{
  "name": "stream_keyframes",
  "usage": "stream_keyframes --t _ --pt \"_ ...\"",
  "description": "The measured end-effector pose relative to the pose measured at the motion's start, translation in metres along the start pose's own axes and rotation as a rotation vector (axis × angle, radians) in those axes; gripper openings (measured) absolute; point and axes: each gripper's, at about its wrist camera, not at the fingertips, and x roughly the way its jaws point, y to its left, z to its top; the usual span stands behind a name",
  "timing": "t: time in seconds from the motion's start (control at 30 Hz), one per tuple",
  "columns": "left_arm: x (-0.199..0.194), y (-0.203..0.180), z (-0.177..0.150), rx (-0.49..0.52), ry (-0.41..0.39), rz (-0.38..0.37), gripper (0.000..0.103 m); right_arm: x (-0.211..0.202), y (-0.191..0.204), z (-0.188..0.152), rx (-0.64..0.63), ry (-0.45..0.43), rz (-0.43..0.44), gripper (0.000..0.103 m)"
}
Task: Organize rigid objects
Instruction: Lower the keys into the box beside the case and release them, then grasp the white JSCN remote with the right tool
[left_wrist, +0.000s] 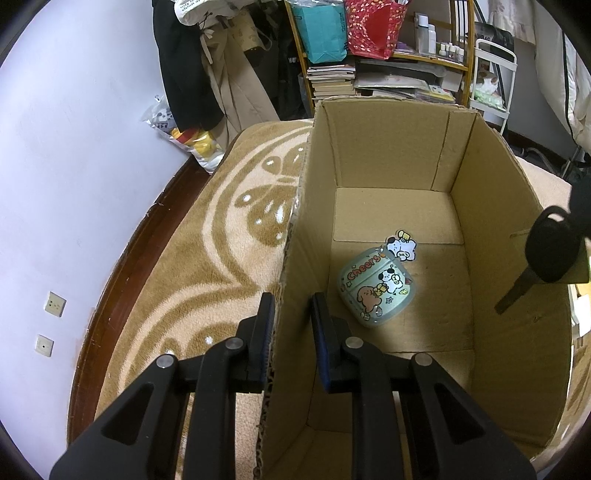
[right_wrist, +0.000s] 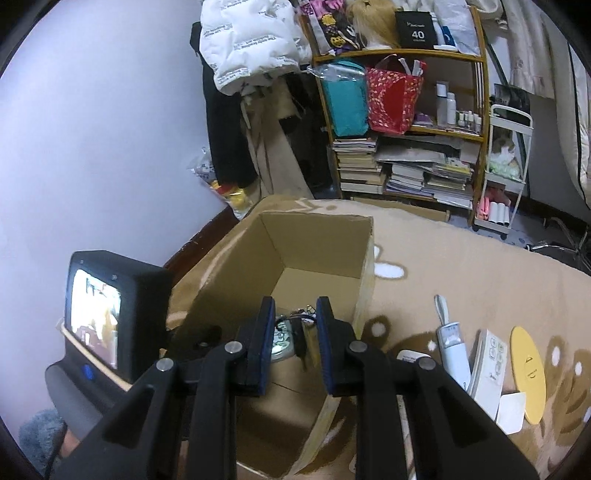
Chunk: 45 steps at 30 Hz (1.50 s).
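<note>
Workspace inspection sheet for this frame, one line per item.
Surface: brown patterned rug.
Job's things: open box; earbud case on its floor; key hanging above the box interior at the right gripper.
Clutter: yellow disc, white pack and white handheld device lie on the rug, right of the box.
Grippers: left gripper straddles the box's left wall; grip unclear. Right has the key between its fingers; contact unclear.
Cables: nothing seen.
Surroundings: shelf with books and bags, hanging clothes, white cart.
</note>
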Motion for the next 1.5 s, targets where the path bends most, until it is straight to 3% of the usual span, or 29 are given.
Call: stream_keyframes --t 0.1,0.2,0.27,0.33,0.53,1.07,1.33,1.5 --pt "0.000 0.001 0.001 -0.003 0.002 -0.003 0.020 -0.003 -0.003 0.002 -0.003 -0.006 -0.023 0.027" --pt "0.000 0.001 0.001 0.006 0.003 0.003 0.020 -0.010 -0.010 0.003 0.027 -0.028 -0.053 0.056" --pt "0.000 0.001 0.001 0.011 0.002 0.004 0.020 -0.014 -0.016 0.002 0.046 -0.046 -0.082 0.067" --pt "0.000 0.001 0.001 0.010 0.004 0.002 0.020 -0.017 -0.022 0.003 0.052 -0.050 -0.120 0.086" --pt "0.000 0.001 0.001 0.005 0.005 0.000 0.020 -0.014 -0.048 -0.005 0.113 -0.008 -0.165 0.096" --pt "-0.001 0.001 0.000 0.005 0.005 -0.001 0.020 0.021 -0.094 -0.051 0.250 0.143 -0.202 0.096" --pt "-0.001 0.001 0.000 0.003 0.007 -0.006 0.020 0.041 -0.099 -0.064 0.249 0.241 -0.185 0.065" --pt "-0.001 0.001 0.000 0.004 0.007 -0.006 0.020 0.053 -0.100 -0.073 0.252 0.294 -0.182 0.065"
